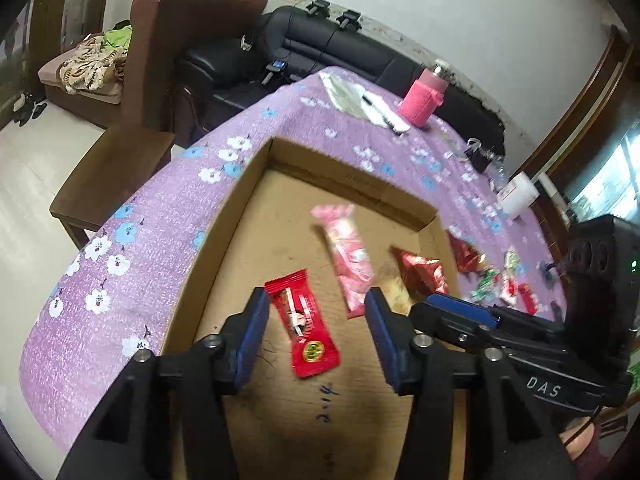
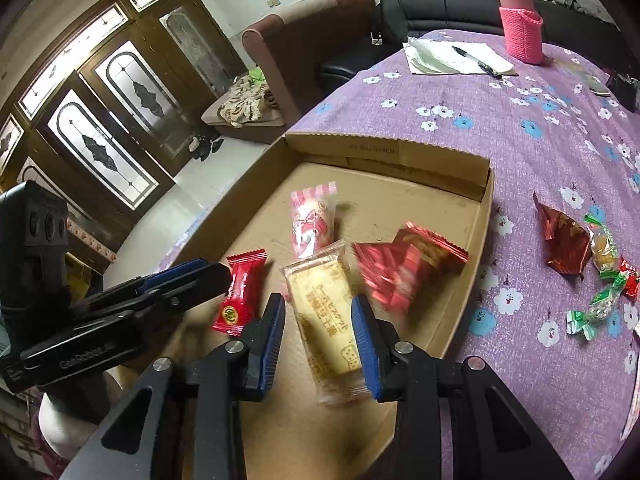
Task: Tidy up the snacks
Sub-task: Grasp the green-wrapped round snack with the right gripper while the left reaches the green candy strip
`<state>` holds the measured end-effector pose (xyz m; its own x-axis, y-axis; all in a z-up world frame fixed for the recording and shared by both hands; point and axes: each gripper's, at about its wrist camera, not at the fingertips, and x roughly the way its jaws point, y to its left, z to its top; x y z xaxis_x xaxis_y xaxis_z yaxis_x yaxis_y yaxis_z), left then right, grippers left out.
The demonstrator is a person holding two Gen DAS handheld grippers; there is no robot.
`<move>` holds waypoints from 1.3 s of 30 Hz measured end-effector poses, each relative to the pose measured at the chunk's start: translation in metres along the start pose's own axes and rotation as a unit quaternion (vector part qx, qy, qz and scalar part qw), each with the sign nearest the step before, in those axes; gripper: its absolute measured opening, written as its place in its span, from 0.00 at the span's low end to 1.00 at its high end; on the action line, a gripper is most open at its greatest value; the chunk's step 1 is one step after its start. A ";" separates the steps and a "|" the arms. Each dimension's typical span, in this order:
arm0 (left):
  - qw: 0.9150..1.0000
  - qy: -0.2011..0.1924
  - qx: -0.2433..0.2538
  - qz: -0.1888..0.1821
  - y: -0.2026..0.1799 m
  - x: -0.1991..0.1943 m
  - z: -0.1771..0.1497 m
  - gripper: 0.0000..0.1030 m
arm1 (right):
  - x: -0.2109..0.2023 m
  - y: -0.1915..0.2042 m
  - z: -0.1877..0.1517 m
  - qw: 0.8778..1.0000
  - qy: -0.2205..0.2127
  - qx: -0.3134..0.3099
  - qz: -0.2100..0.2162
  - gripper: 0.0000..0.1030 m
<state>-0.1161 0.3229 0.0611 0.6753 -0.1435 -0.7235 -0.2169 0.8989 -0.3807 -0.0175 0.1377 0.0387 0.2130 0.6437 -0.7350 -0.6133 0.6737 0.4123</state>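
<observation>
A brown armchair [image 1: 160, 40] with a crumpled patterned cloth stands at the far left, a black leather sofa [image 1: 340, 52] beside it, and nearer the cameras a table under a purple flowered cloth [image 1: 132, 248] carries a shallow cardboard tray [image 1: 224, 216]. Inside the tray, from left to right, lie a red candy packet [image 1: 304, 324], a pink striped packet [image 1: 348, 260], a pale biscuit packet [image 2: 328, 320] and a shiny red foil packet [image 2: 408, 268]. Right of the tray, on the cloth, sit another red foil packet [image 2: 560, 240] and a few small green-and-white wrapped sweets [image 2: 600, 280] (the smallest ones are too blurred to name). At the back a pink knitted bottle sleeve [image 2: 520, 36] stands beside papers with a pen. The left gripper [image 1: 316, 340] tilts down over the tray, its jaws released and standing clear on either side of the red candy packet. The right gripper [image 2: 320, 336] tilts down likewise, clenched on the biscuit packet, blue pads pressing its long edges.
</observation>
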 end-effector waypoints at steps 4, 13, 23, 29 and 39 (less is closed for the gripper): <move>1.000 -0.024 0.006 -0.016 -0.011 -0.018 0.001 0.63 | -0.037 -0.013 0.000 0.999 -0.037 0.008 0.004 0.39; 0.996 -0.034 0.044 -0.063 -0.056 -0.027 -0.004 0.66 | -0.103 -0.145 -0.011 0.982 -0.090 0.117 -0.122 0.53; 0.993 0.002 0.089 -0.077 -0.105 -0.008 -0.016 0.66 | -0.056 -0.170 0.023 0.983 -0.064 0.087 -0.146 0.53; 0.991 0.013 0.106 -0.079 -0.126 0.004 -0.010 0.67 | -0.036 -0.177 0.016 0.984 -0.039 0.093 -0.148 0.24; 0.977 0.065 0.181 -0.095 -0.195 0.058 -0.002 0.67 | -0.096 -0.192 -0.051 0.980 -0.035 0.116 -0.159 0.24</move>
<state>-0.0354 0.1382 0.0924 0.5783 -0.3526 -0.7356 0.1829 0.9348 -0.3043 0.0408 -0.0718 0.0027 0.4224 0.4057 -0.8105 -0.3199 0.9034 0.2855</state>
